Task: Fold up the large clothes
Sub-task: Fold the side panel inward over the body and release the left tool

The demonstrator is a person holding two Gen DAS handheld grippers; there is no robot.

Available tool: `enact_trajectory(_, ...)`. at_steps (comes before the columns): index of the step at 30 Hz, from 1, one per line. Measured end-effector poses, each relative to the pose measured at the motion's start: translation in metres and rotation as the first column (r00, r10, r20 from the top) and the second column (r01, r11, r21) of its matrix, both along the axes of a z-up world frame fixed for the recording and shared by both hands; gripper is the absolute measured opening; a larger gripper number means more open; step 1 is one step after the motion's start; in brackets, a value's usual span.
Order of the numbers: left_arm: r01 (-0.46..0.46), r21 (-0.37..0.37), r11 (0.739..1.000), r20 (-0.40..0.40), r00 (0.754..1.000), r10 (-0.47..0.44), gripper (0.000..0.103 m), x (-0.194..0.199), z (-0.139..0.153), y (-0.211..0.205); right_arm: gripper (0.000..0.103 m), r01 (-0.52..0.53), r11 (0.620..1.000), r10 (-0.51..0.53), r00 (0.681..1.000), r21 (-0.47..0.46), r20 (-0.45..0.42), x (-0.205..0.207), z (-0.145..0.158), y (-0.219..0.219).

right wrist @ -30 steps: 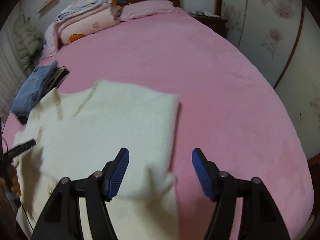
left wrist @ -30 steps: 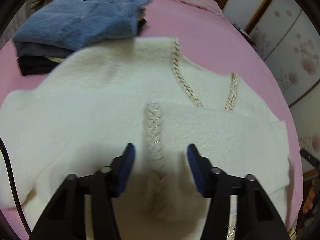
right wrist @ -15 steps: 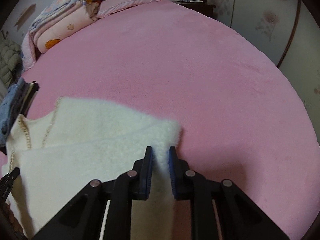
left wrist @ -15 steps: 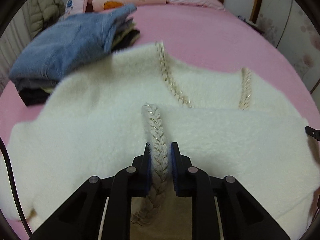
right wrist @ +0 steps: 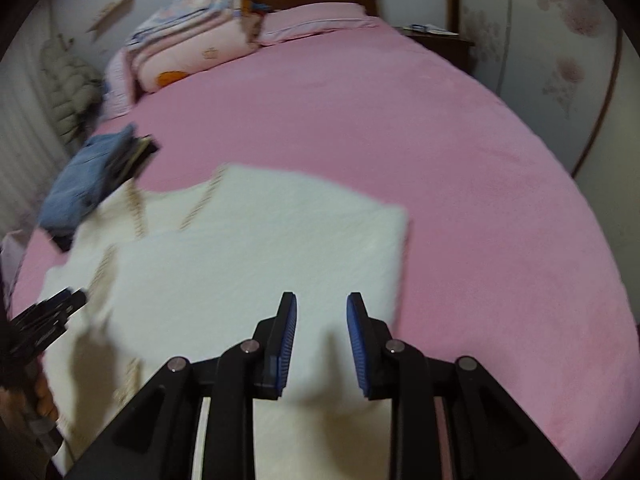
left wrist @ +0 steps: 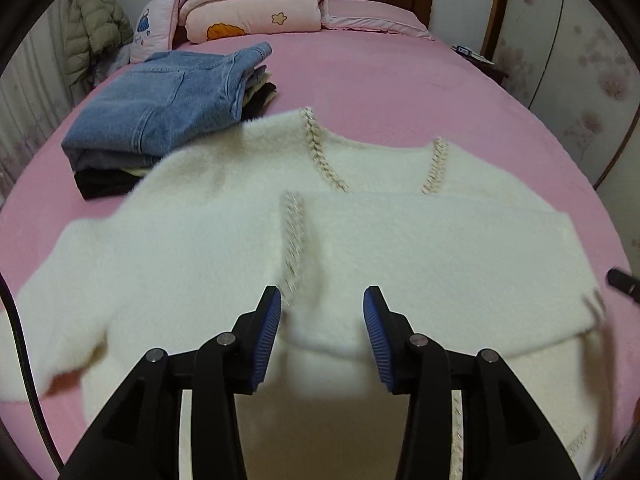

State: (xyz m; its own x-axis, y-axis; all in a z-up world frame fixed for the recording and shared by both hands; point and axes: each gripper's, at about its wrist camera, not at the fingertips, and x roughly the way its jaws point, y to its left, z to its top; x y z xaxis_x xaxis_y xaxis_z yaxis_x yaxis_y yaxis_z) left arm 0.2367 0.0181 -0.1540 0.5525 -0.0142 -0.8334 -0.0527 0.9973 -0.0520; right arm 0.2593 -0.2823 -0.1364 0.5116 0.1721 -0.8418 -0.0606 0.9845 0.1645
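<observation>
Left gripper [left wrist: 320,316] jaws just reopened, parted and gripping nothing, above the braided trim [left wrist: 295,236] of a white fuzzy sweater [left wrist: 420,248] spread directly ahead on the pink bed [left wrist: 380,76]. Right gripper [right wrist: 321,322] likewise opening, narrowly parted over the sweater's folded right edge, pads clear. Beyond and left: folded jeans stack [left wrist: 168,100], pink quilts [left wrist: 252,12].

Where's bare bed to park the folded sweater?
Bare pink bed runs right of the white sweater and beyond it, up to the pillow. Crowded on the left: the folded clothes stack touches the sweater, with quilts behind.
</observation>
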Motion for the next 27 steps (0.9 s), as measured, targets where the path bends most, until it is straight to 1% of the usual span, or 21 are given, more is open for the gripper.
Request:
enact_trajectory(1, 0.007, 0.0, 1.0, -0.01, 1.0, -0.007, 0.042, -0.004, -0.005, -0.004, 0.026, -0.02, 1.0, 0.02, 1.0, -0.005, -0.013, -0.005, -0.007, 0.006)
enact_trajectory(3, 0.005, 0.021, 1.0, -0.043, 0.999, -0.004, 0.041, -0.007, -0.016, -0.008, 0.025, -0.018, 0.998, 0.016, 0.999, -0.062, -0.046, -0.01, -0.026, 0.016)
enact_trajectory(4, 0.0, 0.028, 1.0, -0.064, 0.998, 0.002, 0.041, -0.005, -0.024, -0.009, 0.021, 0.009, 0.994, -0.016, 0.998, -0.111, -0.062, -0.01, -0.039, 0.015)
enact_trajectory(5, -0.011, 0.034, 0.999, -0.082, 0.997, 0.014, 0.04, 0.001, -0.032, -0.008, 0.01, 0.041, 0.987, -0.053, 0.996, -0.155, -0.075, -0.008, -0.051, 0.008)
enact_trajectory(6, -0.021, 0.031, 0.999, -0.093, 0.995, 0.024, 0.04, 0.005, -0.036, -0.005, 0.003, 0.059, 0.985, -0.075, 0.993, -0.161, -0.095, -0.007, -0.06, -0.001)
enact_trajectory(7, -0.035, 0.01, 0.999, -0.097, 0.995, 0.036, 0.04, 0.005, -0.039, -0.001, 0.0, 0.08, 0.989, -0.094, 0.989, -0.121, -0.115, -0.006, -0.067, -0.012)
enact_trajectory(8, -0.043, -0.005, 0.999, -0.092, 0.995, 0.042, 0.04, 0.003, -0.041, 0.001, 0.0, 0.104, 0.993, -0.111, 0.986, -0.064, -0.123, -0.006, -0.067, -0.02)
enact_trajectory(9, -0.049, -0.012, 0.999, -0.086, 0.995, 0.048, 0.04, 0.002, -0.039, 0.003, 0.0, 0.117, 0.992, -0.123, 0.984, -0.052, -0.128, -0.006, -0.063, -0.022)
enact_trajectory(12, -0.043, -0.001, 0.999, -0.073, 0.996, 0.042, 0.04, -0.006, -0.028, 0.002, 0.0, 0.117, 0.99, -0.126, 0.985, -0.084, -0.121, -0.013, -0.049, -0.015)
enact_trajectory(13, -0.037, -0.002, 0.999, -0.064, 0.997, 0.036, 0.04, -0.009, -0.023, 0.002, 0.002, 0.109, 0.99, -0.118, 0.986, -0.088, -0.117, -0.016, -0.043, -0.012)
enact_trajectory(14, -0.033, -0.003, 0.999, -0.059, 0.998, 0.033, 0.042, -0.012, -0.018, 0.001, 0.002, 0.102, 0.991, -0.111, 0.987, -0.086, -0.112, -0.018, -0.038, -0.009)
enact_trajectory(16, -0.031, -0.009, 0.999, -0.051, 0.998, 0.031, 0.053, -0.02, -0.005, 0.001, 0.002, 0.093, 0.993, -0.1, 0.989, -0.071, -0.106, -0.025, -0.028, -0.005)
enact_trajectory(17, -0.035, -0.011, 0.999, -0.043, 0.998, 0.035, 0.063, -0.025, 0.002, 0.001, 0.002, 0.092, 0.994, -0.098, 0.99, -0.061, -0.103, -0.032, -0.025, -0.002)
enact_trajectory(18, -0.037, -0.014, 0.999, -0.033, 0.999, 0.036, 0.07, -0.032, 0.01, 0.001, 0.002, 0.091, 0.995, -0.095, 0.991, -0.046, -0.098, -0.04, -0.02, 0.002)
enact_trajectory(22, -0.028, -0.024, 0.999, 0.033, 0.999, 0.029, 0.078, -0.058, 0.047, 0.003, 0.004, 0.084, 0.996, -0.081, 0.994, 0.03, -0.077, -0.069, 0.009, 0.014)
enact_trajectory(24, -0.031, -0.031, 0.999, 0.053, 0.998, 0.033, 0.082, -0.072, 0.063, 0.004, 0.01, 0.073, 0.996, -0.07, 0.996, 0.06, -0.056, -0.085, 0.023, 0.022)
enact_trajectory(26, -0.032, -0.049, 0.998, 0.08, 0.996, 0.036, 0.084, -0.088, 0.08, 0.007, 0.027, 0.069, 0.994, -0.067, 0.997, 0.084, -0.028, -0.099, 0.038, 0.034)
enact_trajectory(27, -0.034, -0.056, 0.998, 0.094, 0.995, 0.039, 0.086, -0.098, 0.09, 0.01, 0.031, 0.063, 0.993, -0.063, 0.998, 0.102, -0.005, -0.109, 0.047, 0.039)
